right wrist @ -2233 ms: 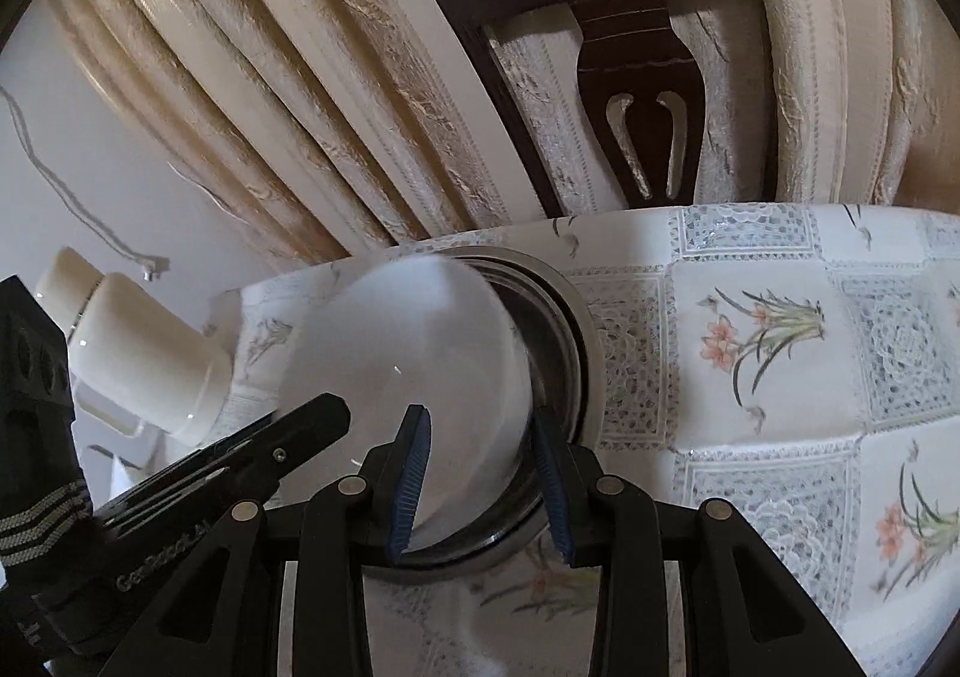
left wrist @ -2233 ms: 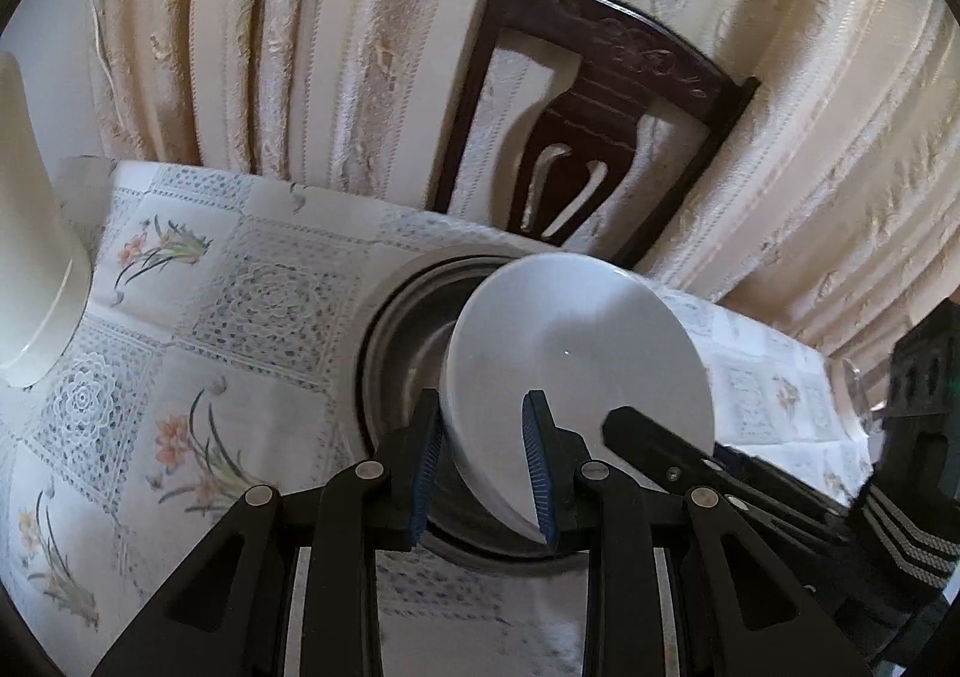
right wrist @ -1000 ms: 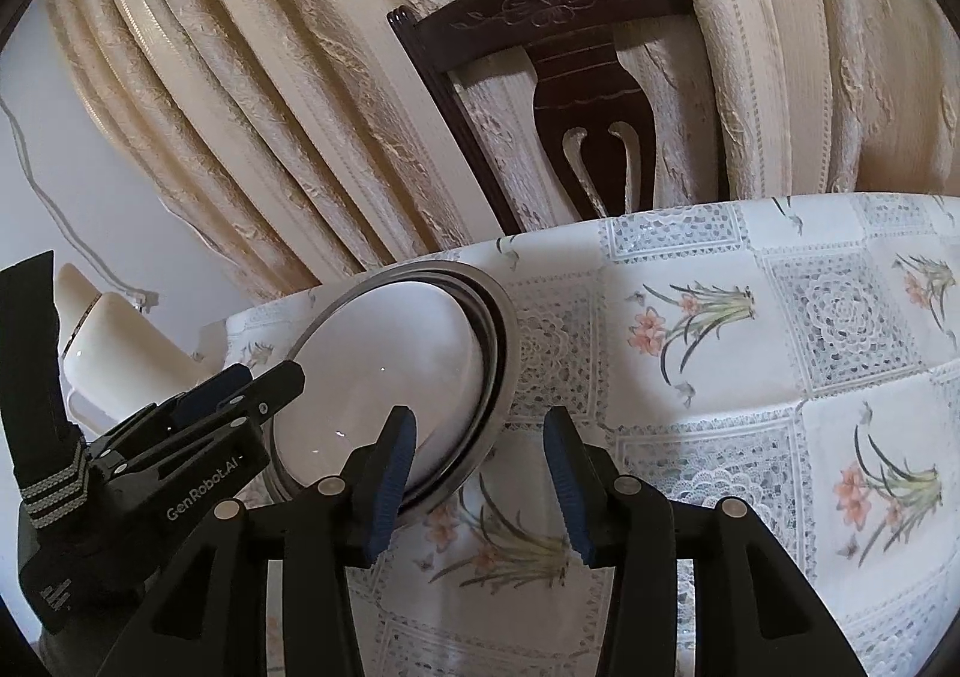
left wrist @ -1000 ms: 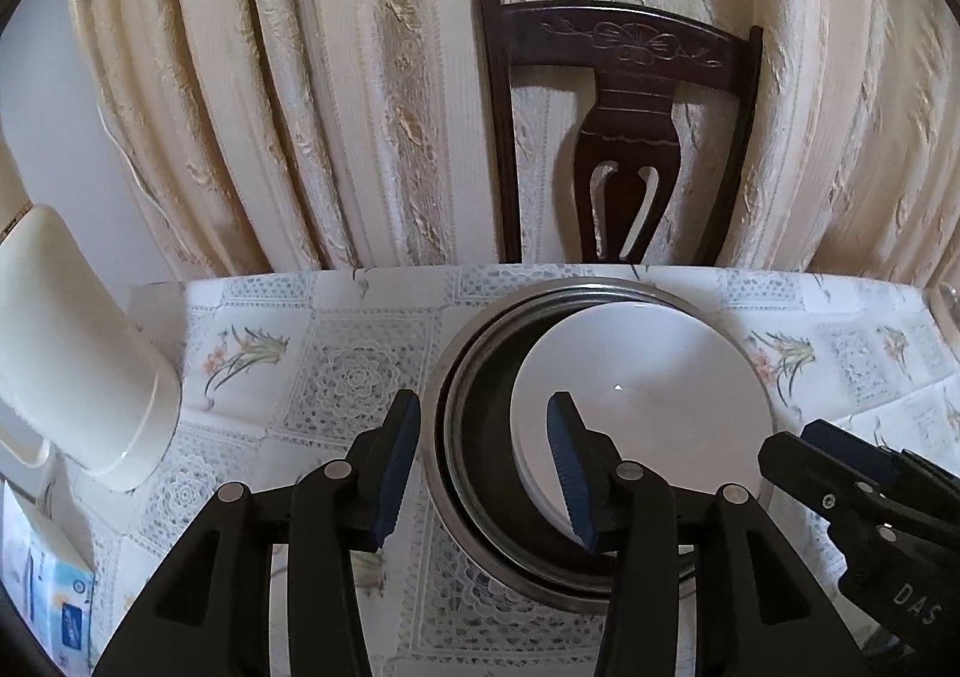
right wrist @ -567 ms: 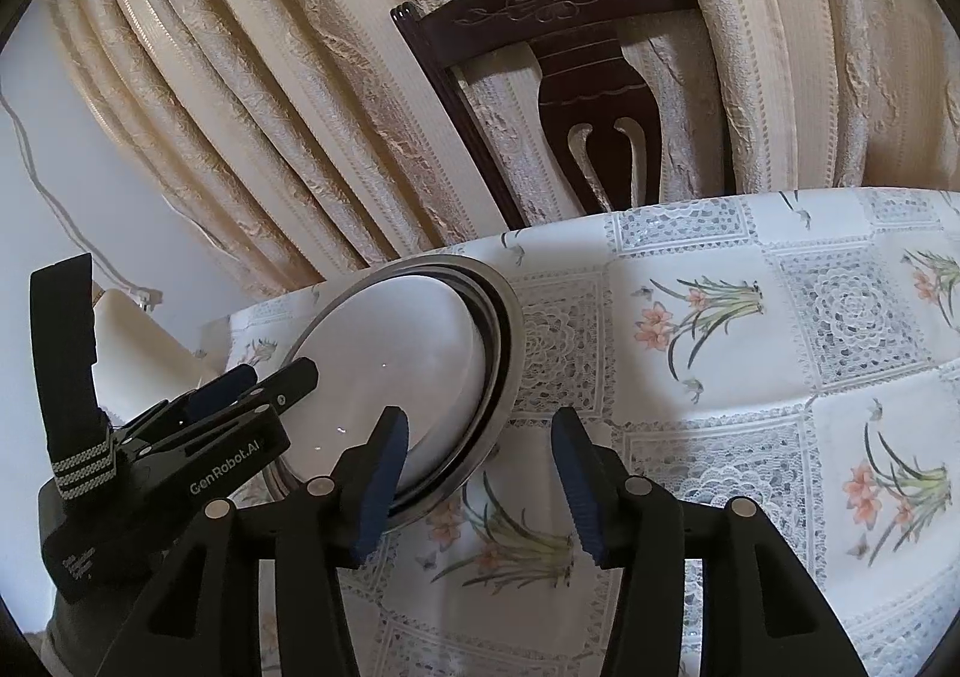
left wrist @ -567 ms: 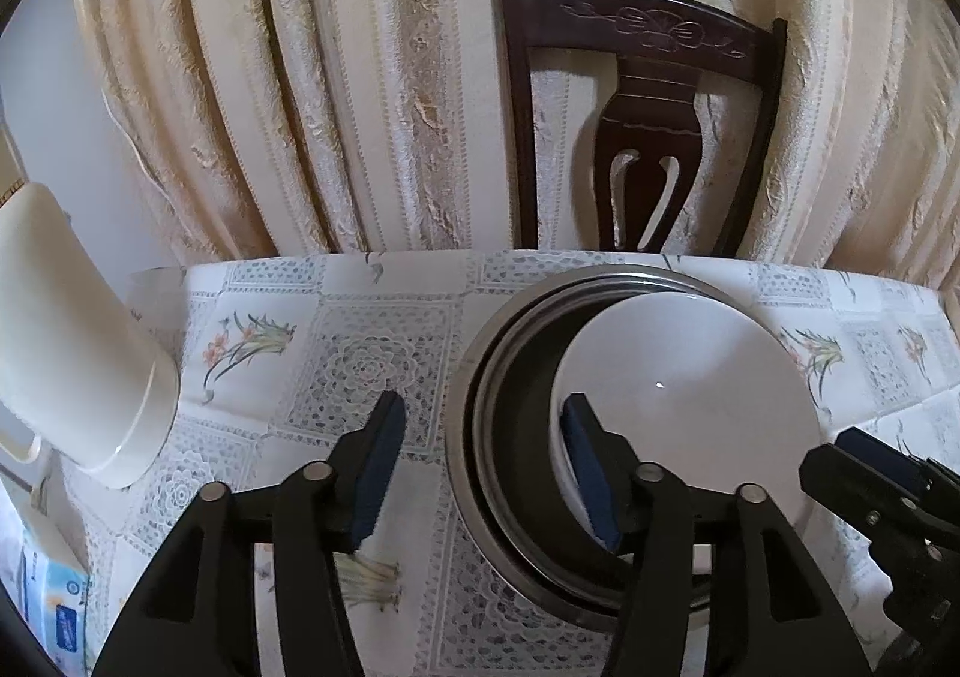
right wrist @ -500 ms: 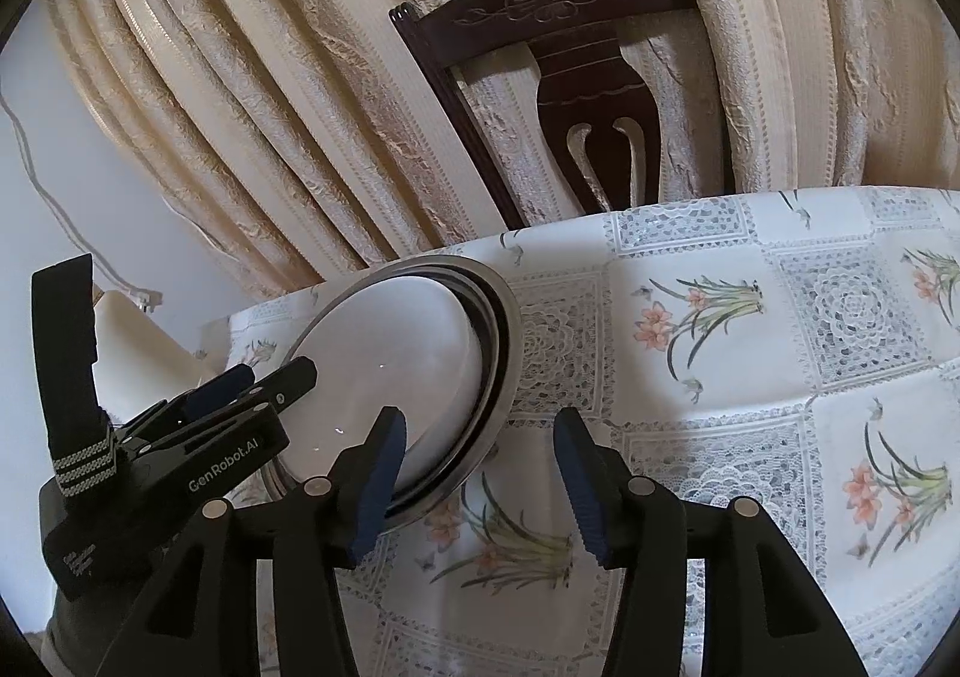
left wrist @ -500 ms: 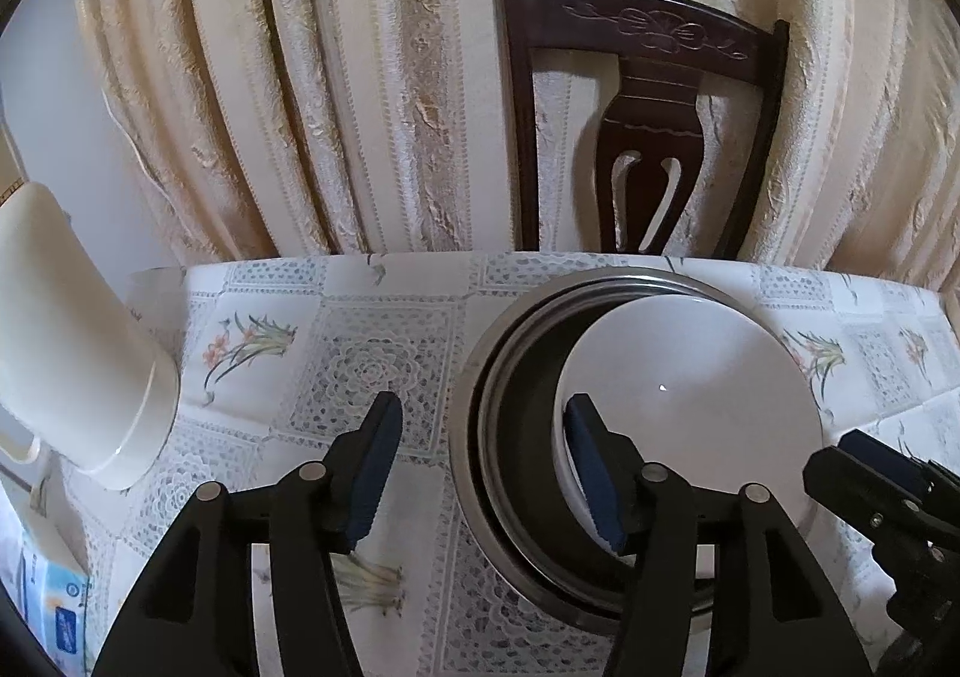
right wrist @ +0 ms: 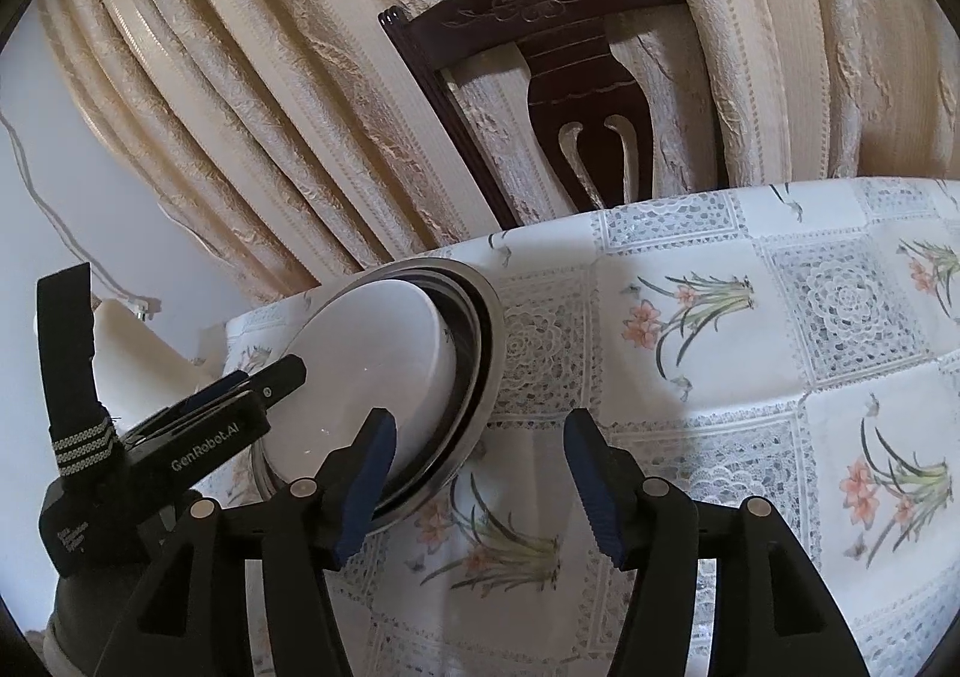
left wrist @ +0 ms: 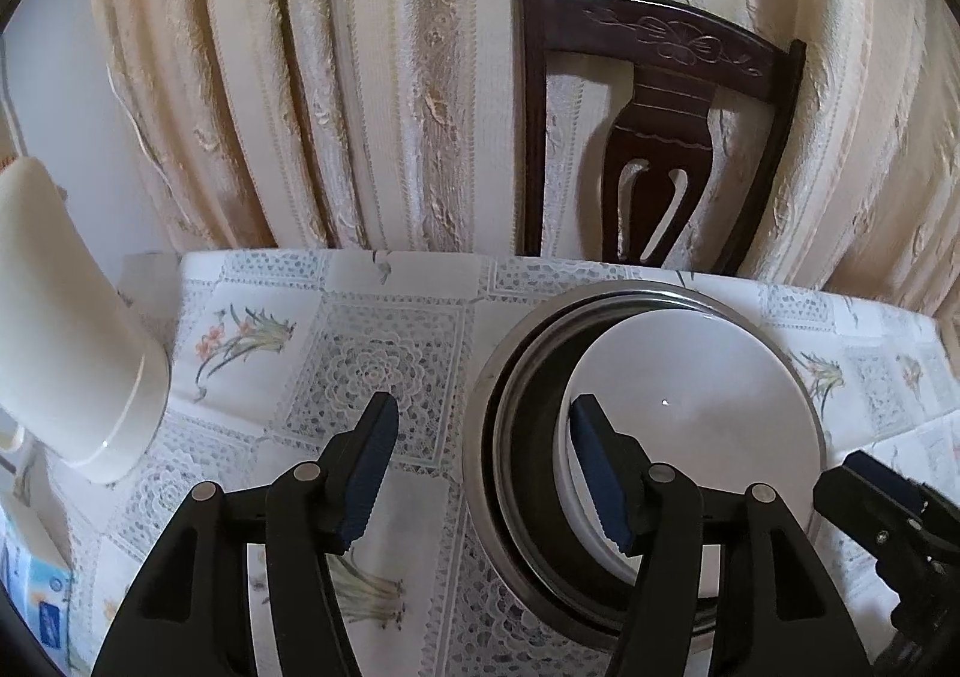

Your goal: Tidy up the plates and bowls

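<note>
Jaws released, white bowl (left wrist: 696,401) in steel plate (left wrist: 480,425)

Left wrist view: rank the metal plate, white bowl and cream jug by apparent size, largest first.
1. metal plate
2. white bowl, lying inside it
3. cream jug, though it is cut off and nearer the camera, so unsure.

A table covered by a white cloth (left wrist: 384,353) printed with lace squares and orange flowers fills the lower part of both views. Behind its far edge stands a dark carved wooden chair (left wrist: 654,95), its back against heavy cream curtains (left wrist: 336,77) hanging in deep folds. To the left of the curtains a plain pale wall (right wrist: 72,185) shows, with a thin cord hanging down it
</note>
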Available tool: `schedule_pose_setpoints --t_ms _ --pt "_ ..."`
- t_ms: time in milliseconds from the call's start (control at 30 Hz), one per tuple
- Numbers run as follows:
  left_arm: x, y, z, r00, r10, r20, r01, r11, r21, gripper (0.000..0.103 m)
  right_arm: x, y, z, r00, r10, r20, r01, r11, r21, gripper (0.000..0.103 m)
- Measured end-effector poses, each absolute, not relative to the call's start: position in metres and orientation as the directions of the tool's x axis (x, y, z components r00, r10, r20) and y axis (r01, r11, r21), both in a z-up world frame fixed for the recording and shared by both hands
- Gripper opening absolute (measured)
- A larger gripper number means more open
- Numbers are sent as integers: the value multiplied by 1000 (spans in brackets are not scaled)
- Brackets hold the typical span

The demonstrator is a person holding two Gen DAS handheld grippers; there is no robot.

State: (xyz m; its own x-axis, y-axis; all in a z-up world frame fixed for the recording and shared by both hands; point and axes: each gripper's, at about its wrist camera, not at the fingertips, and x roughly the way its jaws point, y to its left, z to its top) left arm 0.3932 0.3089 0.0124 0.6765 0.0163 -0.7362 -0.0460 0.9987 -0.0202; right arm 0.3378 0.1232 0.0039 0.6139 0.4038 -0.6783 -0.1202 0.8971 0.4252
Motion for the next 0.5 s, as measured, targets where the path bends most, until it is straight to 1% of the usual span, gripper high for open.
schedule_pose_setpoints --t_ms 300,500 --pt "391 322 7 629 -103 -771 -54 983 -175 61 340 121 5 588 480 -651 -121 848 516 65" --pt "393 315 3 615 -147 -775 -18 980 -199 61 348 125 -1 571 482 -664 -108 846 522 65"
